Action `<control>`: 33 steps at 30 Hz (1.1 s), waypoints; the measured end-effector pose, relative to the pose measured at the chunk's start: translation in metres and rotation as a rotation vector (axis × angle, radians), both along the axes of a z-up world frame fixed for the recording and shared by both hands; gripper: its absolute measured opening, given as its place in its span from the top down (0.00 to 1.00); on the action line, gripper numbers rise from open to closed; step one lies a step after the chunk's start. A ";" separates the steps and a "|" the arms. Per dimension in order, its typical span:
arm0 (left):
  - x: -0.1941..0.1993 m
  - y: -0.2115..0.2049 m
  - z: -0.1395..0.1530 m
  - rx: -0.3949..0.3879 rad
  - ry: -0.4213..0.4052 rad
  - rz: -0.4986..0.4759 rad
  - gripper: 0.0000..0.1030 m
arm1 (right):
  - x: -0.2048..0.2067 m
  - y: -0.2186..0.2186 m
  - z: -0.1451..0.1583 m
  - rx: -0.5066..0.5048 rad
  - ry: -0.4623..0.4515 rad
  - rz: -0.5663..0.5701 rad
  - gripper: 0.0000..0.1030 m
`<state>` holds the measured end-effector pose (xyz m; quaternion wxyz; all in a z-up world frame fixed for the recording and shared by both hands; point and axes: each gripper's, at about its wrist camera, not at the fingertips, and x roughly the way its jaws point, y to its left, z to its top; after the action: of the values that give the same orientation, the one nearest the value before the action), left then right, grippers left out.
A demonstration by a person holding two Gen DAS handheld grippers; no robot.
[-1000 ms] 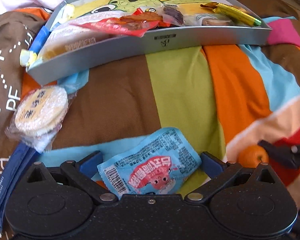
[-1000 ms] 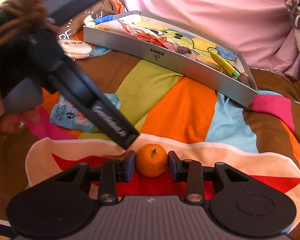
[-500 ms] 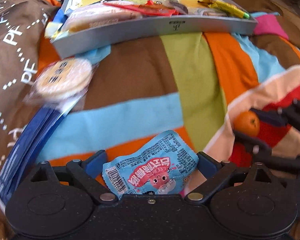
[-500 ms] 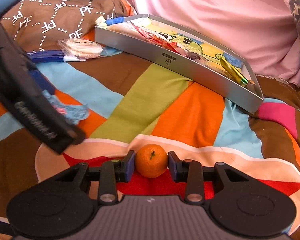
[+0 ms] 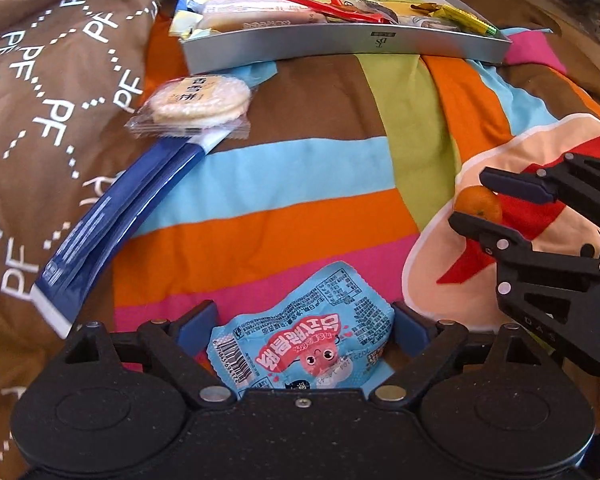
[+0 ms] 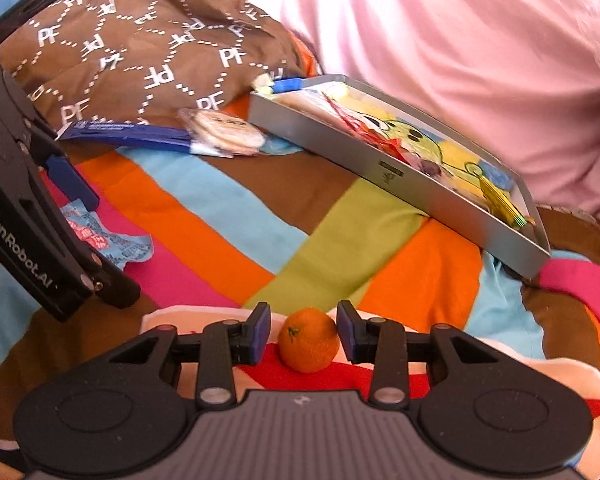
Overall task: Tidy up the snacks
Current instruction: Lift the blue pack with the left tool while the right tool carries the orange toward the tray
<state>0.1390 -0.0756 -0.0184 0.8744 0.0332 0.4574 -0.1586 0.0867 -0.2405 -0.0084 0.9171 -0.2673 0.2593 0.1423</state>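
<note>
Striped bedding (image 5: 300,168) is carrying the job: several snacks are already lying in the far tray (image 5: 340,42). Left tongs (image 5: 304,326) are gaping around a blue packet (image 5: 308,344); right tongs (image 6: 303,330) are straddling the tangerine (image 6: 309,345), not touching. Cracker (image 5: 200,98) and blue stick (image 5: 112,216) are waiting too.

Under everything I see a striped blanket (image 5: 300,184) in brown, light blue, orange, pink and olive green, with a peach patch carrying a red star shape (image 6: 480,376) at its near right part. A brown cloth (image 6: 140,52) printed with white "PF" letters and dotted diamonds lies bunched up on the far left, resting on the blanket. Behind it all rises a pale pink fabric (image 6: 440,32), creased in soft folds, filling the far side of my right view.
</note>
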 end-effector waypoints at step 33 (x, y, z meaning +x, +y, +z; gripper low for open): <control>-0.004 0.008 -0.004 0.018 -0.015 -0.004 0.21 | 0.011 -0.019 0.006 0.258 0.129 -0.082 0.63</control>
<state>0.1349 -0.0681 -0.0219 0.8772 0.0433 0.4522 -0.1558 0.0976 -0.2596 -0.0020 0.9304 -0.1266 0.3077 0.1538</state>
